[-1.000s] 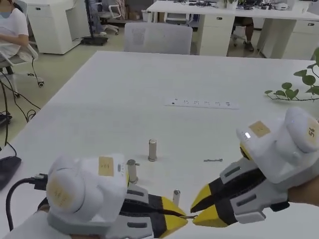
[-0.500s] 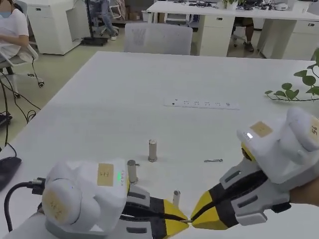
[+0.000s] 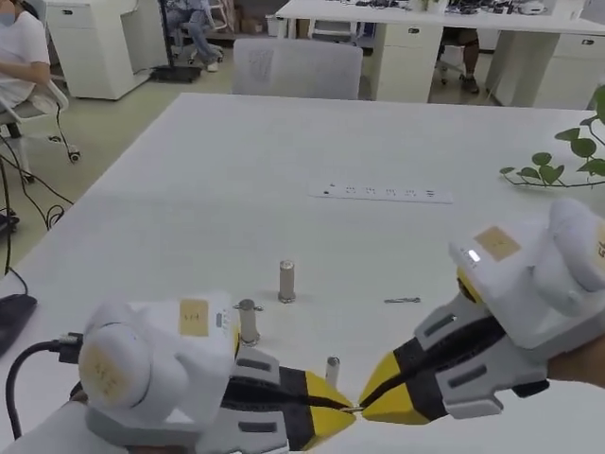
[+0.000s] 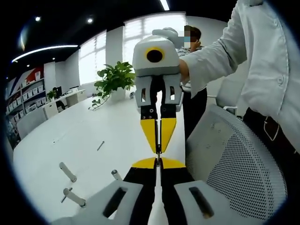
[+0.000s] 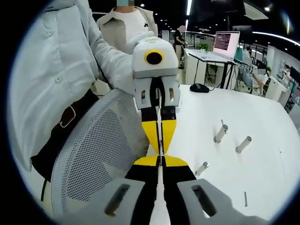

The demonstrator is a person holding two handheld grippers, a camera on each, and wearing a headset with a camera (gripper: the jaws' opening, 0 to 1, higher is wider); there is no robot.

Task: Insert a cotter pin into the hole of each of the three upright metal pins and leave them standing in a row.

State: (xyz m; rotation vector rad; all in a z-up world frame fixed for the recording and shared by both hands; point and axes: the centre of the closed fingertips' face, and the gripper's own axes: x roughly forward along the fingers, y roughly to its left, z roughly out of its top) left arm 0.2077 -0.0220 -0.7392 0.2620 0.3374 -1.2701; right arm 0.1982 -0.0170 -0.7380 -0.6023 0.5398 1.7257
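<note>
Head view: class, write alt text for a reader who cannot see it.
The left gripper and right gripper, both shut, meet tip to tip on a cotter pin over a white table, beside three upright metal pins.

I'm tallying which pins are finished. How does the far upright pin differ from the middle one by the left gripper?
The middle pin has a thin crosspiece through its top, apparently a cotter pin; the far pin has a bare top. The middle pin stands close beside the left gripper; the far pin stands apart, farther out. Both are upright and grey metal.
</note>
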